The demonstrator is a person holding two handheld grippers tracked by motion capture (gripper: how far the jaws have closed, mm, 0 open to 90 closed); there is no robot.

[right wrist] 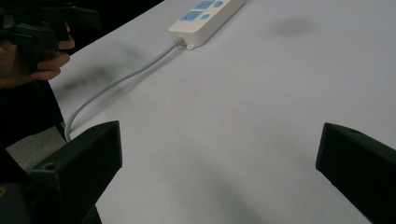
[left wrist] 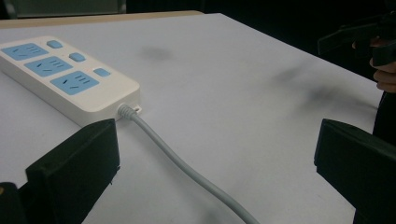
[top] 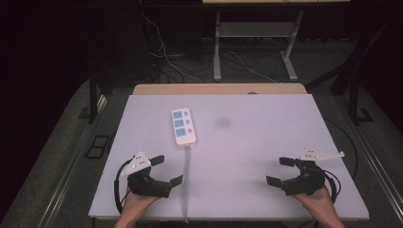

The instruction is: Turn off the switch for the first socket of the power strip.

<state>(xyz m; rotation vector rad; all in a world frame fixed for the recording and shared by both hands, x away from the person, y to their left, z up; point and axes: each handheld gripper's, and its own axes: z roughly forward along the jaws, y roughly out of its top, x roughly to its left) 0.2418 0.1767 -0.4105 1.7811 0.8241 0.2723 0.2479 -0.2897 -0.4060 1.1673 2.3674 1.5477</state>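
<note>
Jaws spread wide on left gripper (top: pixel 161 170) and right gripper (top: pixel 281 171), both empty. Probably power strip (top: pixel 183 126) next; approach square, clear of cord (top: pixel 186 180).

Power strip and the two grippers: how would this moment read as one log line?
left hand-held gripper: open, holds nothing | right hand-held gripper: open, holds nothing | power strip: flat on table, untouched | cord: trails off near edge

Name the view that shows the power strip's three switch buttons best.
The left gripper view: the power strip lies close, with each button beside its socket. The high view shows them small; the right gripper view catches only the strip's cable end.
</note>
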